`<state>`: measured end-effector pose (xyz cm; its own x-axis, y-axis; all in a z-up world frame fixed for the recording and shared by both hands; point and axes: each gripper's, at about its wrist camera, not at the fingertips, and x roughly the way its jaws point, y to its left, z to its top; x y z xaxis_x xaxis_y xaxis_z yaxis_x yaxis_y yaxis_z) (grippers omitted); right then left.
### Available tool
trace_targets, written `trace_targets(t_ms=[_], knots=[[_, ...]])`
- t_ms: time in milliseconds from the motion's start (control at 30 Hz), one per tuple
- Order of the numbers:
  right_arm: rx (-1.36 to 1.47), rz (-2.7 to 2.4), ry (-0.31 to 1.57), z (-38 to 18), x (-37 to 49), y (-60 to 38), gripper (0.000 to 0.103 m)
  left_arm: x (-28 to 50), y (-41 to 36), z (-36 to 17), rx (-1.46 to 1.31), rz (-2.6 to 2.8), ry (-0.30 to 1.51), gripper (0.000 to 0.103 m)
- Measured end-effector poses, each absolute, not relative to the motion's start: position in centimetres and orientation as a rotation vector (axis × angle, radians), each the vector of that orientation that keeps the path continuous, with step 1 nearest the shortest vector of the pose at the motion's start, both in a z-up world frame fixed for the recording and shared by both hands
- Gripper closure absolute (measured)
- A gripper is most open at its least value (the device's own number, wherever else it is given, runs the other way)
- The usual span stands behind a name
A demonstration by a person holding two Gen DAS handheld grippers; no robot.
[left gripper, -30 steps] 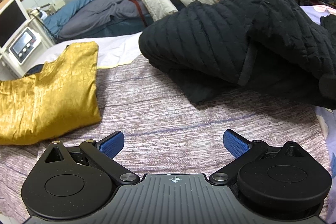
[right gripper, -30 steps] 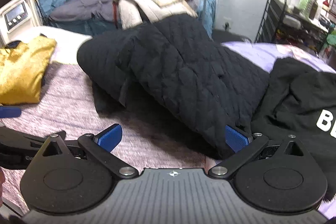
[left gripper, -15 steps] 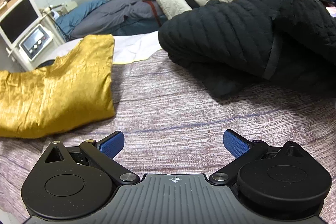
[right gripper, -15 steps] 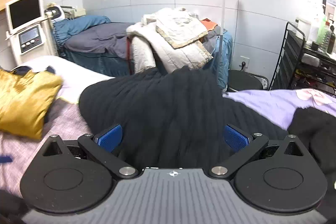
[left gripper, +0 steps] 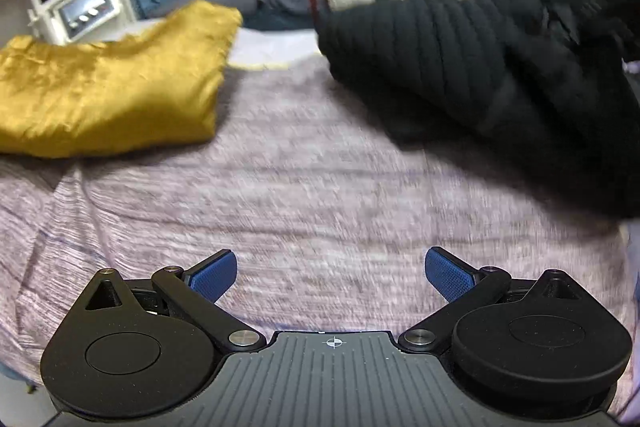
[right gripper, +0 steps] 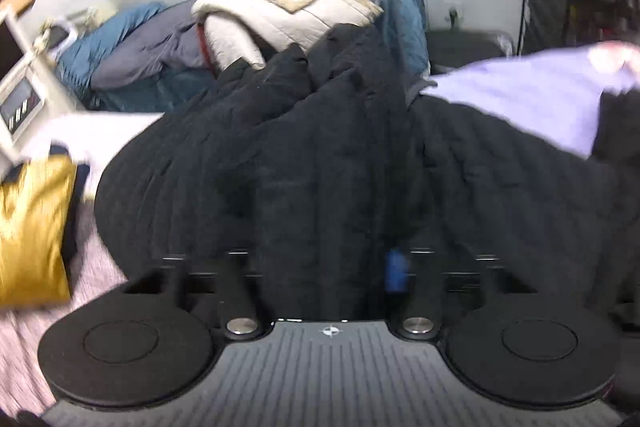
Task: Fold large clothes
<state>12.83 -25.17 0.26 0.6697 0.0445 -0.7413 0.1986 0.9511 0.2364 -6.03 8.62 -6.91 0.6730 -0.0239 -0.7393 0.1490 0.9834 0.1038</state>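
My right claw [right gripper: 320, 267] is closed into a bunch of the black quilted jacket [right gripper: 340, 155], which lies heaped on the far right of the bed [left gripper: 304, 195], while my left claw [left gripper: 330, 267] hangs spread wide and empty over the bare purple cover. I judge the grip sits mid-panel. I want my left on a hem or shoulder edge before I spread it flat.
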Motion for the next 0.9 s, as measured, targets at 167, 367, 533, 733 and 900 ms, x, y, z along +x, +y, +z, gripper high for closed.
trace_targets(t_ms=[167,367,533,733,900], knots=[[0.357,0.132,0.859,2.5,5.9,-24.1,0.089,-6.3,9.1,-4.9,0.079,-0.118,0.735,0.0],[0.419,0.408,0.977,2.6,-4.0,-20.5,0.09,-6.3,9.1,-3.9,0.012,-0.126,0.691,0.0],[0.356,0.375,1.152,-2.5,-8.2,-18.4,0.082,-5.9,9.4,-4.1,-0.037,-0.162,0.69,0.0],[0.303,0.258,1.079,-3.1,-9.5,-18.3,0.05,-6.0,9.5,-5.3,-0.024,-0.166,0.72,0.0],[0.17,0.26,0.734,3.7,-11.2,-18.7,0.012,-5.5,9.9,-4.3,-0.098,-0.197,0.675,0.0]])
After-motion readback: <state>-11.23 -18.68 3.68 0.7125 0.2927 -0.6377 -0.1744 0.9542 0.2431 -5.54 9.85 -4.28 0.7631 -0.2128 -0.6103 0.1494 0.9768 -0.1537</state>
